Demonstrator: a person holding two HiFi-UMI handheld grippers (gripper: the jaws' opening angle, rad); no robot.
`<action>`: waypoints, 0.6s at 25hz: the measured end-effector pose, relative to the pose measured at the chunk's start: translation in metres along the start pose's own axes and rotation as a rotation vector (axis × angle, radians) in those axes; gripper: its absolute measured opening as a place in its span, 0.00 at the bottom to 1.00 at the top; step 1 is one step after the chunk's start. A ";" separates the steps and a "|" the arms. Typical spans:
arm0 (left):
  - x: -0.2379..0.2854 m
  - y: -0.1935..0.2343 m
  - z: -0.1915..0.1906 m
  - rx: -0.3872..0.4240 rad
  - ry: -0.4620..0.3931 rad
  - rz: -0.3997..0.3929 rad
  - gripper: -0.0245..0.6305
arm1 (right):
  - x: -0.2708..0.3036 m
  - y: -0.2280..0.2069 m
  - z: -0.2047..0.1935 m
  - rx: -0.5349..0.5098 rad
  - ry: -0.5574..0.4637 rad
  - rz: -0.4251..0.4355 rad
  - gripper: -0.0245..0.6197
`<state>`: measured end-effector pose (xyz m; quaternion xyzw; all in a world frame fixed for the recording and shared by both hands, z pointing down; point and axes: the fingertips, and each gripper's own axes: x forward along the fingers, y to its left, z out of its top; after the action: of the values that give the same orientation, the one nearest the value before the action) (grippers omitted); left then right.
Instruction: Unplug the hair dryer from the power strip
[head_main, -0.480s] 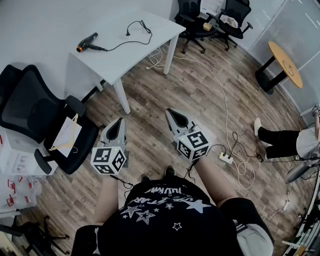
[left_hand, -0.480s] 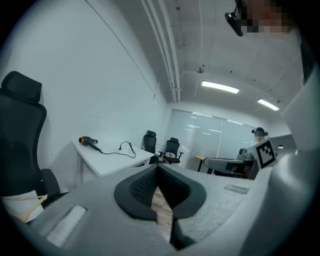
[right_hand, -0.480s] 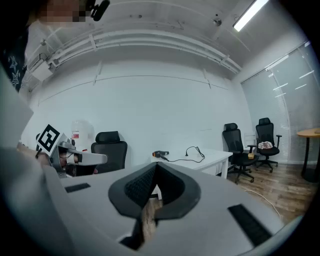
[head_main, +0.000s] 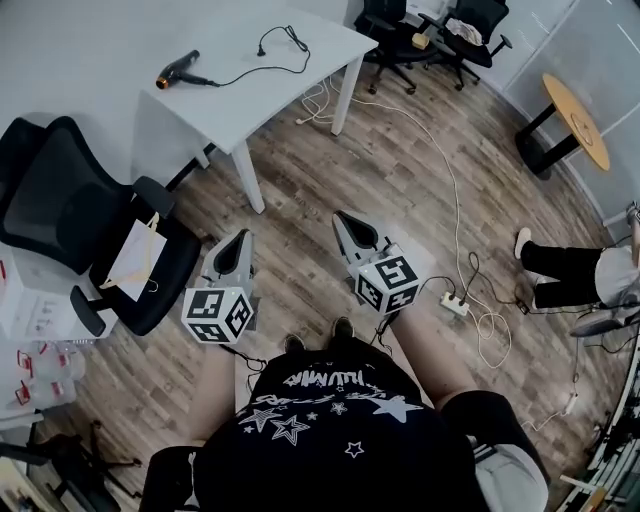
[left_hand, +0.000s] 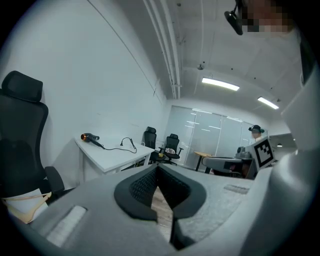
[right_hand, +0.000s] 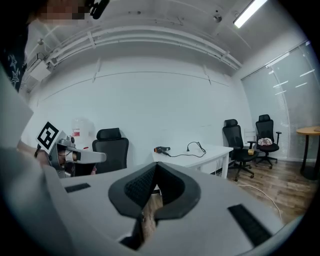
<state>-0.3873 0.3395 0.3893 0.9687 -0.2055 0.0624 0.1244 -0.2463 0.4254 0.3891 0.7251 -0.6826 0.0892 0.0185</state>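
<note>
The black hair dryer (head_main: 178, 70) lies on the white table (head_main: 240, 100) at the far left. Its cord runs right to a plug (head_main: 262, 47) that lies loose on the tabletop. A white power strip (head_main: 452, 303) sits on the wooden floor by my right side. My left gripper (head_main: 240, 240) and right gripper (head_main: 345, 222) are held at waist height, well short of the table, both shut on nothing. The dryer (left_hand: 89, 137) shows small and far off in the left gripper view, beyond that gripper (left_hand: 157, 167). It (right_hand: 161, 149) is just as distant past my right gripper (right_hand: 156, 165).
A black office chair (head_main: 70, 215) with paper and a hanger (head_main: 135, 262) stands to my left. More chairs (head_main: 400, 40) stand behind the table. A white cable (head_main: 440, 170) trails over the floor. A round wooden table (head_main: 575, 120) and a person's legs (head_main: 560, 270) are at right.
The head view has shifted slightly, so the table sits a little higher in frame. Both grippers keep nearly the same pose and stay shut.
</note>
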 end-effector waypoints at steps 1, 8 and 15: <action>-0.002 0.001 -0.004 -0.001 0.008 -0.003 0.05 | 0.000 0.003 -0.004 0.002 0.006 -0.002 0.05; -0.015 0.013 -0.034 -0.033 0.059 -0.022 0.05 | -0.005 0.021 -0.026 0.021 0.006 -0.044 0.05; 0.001 0.016 -0.040 -0.030 0.079 -0.027 0.05 | 0.002 -0.007 -0.033 0.102 -0.009 -0.062 0.05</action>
<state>-0.3956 0.3359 0.4317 0.9661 -0.1884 0.0957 0.1480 -0.2431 0.4287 0.4230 0.7462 -0.6545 0.1203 -0.0188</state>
